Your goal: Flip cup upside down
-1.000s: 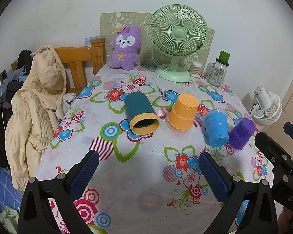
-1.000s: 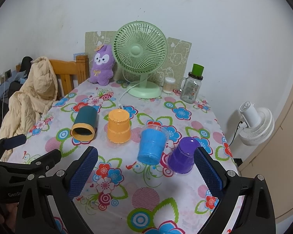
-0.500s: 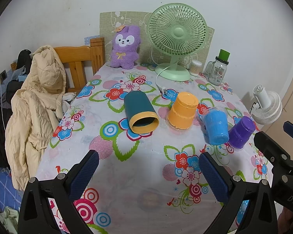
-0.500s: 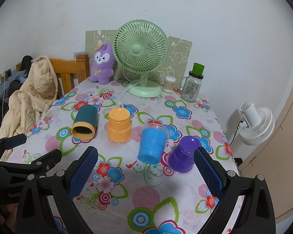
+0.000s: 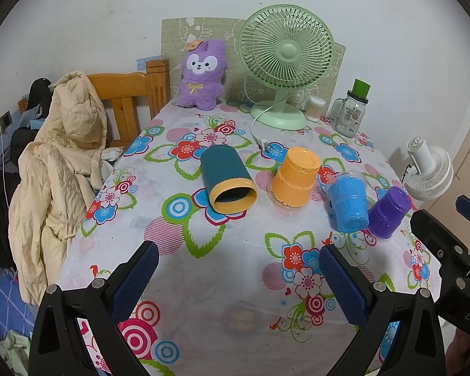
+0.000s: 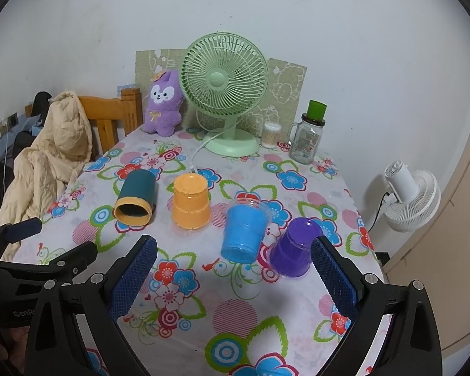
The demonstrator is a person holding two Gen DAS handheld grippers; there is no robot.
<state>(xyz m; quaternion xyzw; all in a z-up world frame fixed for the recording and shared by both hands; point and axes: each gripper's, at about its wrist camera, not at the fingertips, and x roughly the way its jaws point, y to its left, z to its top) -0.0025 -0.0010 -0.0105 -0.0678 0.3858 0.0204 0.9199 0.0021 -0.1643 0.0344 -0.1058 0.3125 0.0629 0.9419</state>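
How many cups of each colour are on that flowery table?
Teal cup, on its side: 1
Orange cup: 1
Blue cup: 1
Purple cup: 1
Total: 4

four cups [image 6: 191,202], two fans [image 6: 225,94], one plush [image 6: 163,106]

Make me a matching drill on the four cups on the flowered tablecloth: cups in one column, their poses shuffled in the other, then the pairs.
Cups:
1. teal cup
2. orange cup
3. blue cup
4. purple cup

Poses:
A. upright, mouth up
B. upside down, nearest the right claw
C. lying on its side
D. upside down, between teal and blue

Pairs: 1-C, 2-D, 3-A, 4-B
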